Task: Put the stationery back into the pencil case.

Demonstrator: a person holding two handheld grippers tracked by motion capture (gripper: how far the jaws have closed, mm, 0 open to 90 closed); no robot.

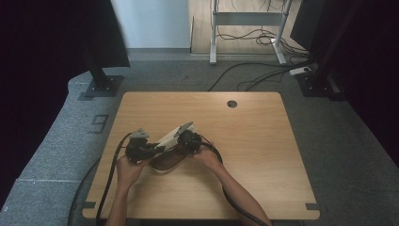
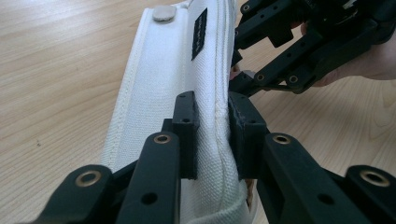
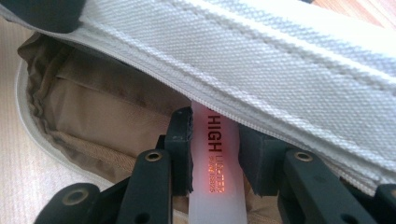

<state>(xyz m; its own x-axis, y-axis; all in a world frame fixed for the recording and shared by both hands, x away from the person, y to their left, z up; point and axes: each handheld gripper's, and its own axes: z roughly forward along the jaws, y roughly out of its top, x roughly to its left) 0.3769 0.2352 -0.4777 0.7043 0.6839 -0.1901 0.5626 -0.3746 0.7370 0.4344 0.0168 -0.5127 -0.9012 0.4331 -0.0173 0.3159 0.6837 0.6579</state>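
We see the left gripper (image 2: 212, 135) pinching the white pouch's (image 2: 163, 84) zippered edge between its jaws, while the right gripper (image 3: 215, 154) clamps a highlighter (image 3: 215, 186) at the pouch's tan-lined mouth.

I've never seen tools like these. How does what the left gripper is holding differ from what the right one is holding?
The left gripper pinches the white canvas pouch by its zipper edge; the right gripper clamps a pale highlighter printed HIGH. The pouch is soft woven fabric, the highlighter smooth and rigid. The pouch contains; the highlighter sits in its tan-lined opening. Both jaws are shut.
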